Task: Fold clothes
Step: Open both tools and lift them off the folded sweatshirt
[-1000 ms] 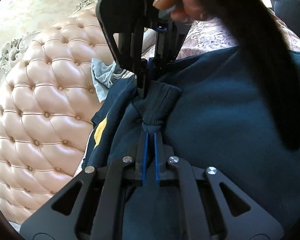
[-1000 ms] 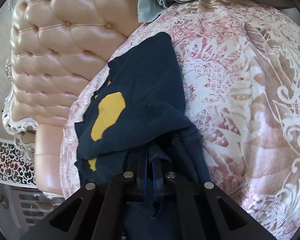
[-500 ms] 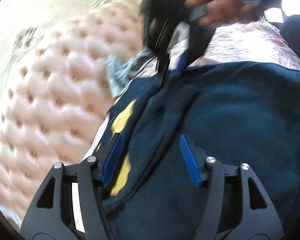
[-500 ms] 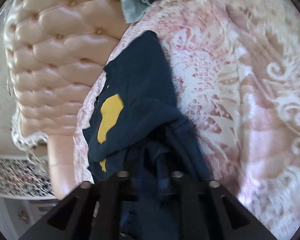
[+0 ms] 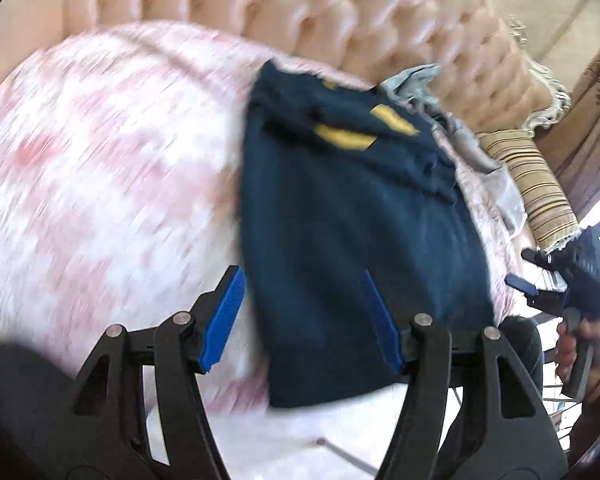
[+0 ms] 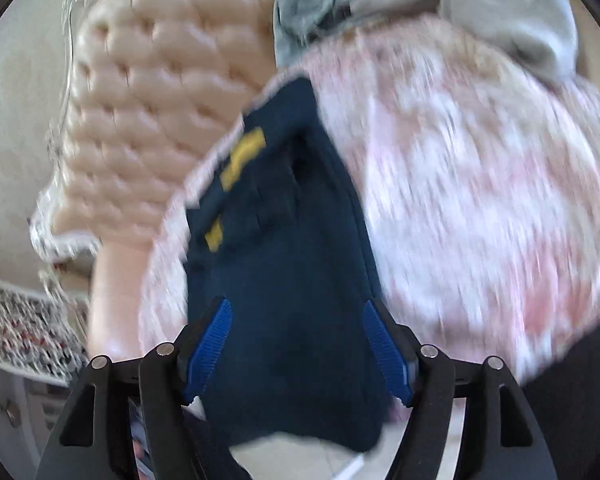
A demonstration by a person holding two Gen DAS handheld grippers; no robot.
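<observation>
Sweater on bed, tools apart

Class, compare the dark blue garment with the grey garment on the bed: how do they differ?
The dark blue garment lies folded into a long flat strip; the grey garment is a crumpled heap. The blue one carries yellow patches; the grey one looks plain. Both rest on the pink patterned bedspread.

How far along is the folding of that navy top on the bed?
Done: the navy top lies on the bed cover as a narrow folded strip. In hand: nothing; the left gripper is open, and the right gripper has just been opening, its pads off the cloth. Left: the grey clothes by the headboard look unfolded.
</observation>
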